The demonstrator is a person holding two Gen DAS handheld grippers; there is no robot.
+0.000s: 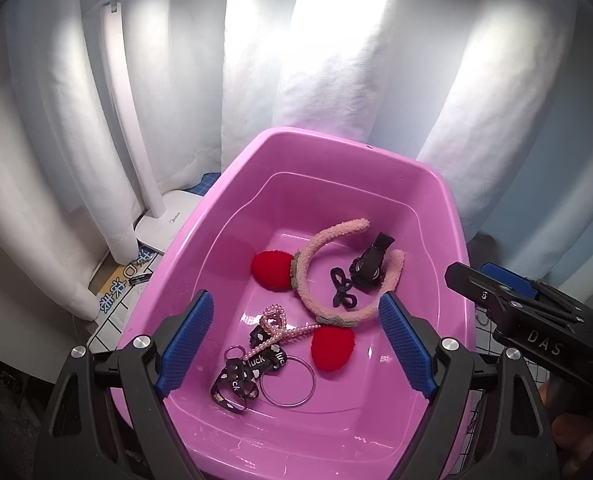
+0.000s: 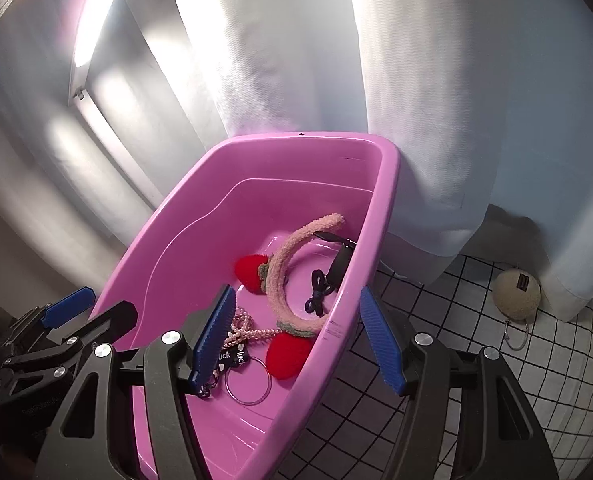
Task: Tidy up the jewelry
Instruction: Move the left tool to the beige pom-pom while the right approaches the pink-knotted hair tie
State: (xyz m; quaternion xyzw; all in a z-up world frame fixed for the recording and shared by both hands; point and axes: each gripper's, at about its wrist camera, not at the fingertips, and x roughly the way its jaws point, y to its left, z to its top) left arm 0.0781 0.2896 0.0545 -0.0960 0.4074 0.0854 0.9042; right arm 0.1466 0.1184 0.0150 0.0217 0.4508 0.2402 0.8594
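From the left wrist, the big pink plastic tub (image 1: 256,168) already holds most things: a fluffy pink headband with red pom-poms (image 1: 316,272), a pearl bead string (image 1: 284,330), a black ribbon with "luck" on it (image 1: 244,376), a thin silver ring (image 1: 288,382) and a black hair clip (image 1: 370,266). The left gripper (image 1: 294,344) is wide open and holds nothing.

From the right wrist, the right gripper (image 2: 296,336) is open too, empty, straddling the tub's rim. Only this view shows a round beige puff with a wire ring (image 2: 516,290) left out on the checked surface (image 2: 476,360). I think that goes in next.
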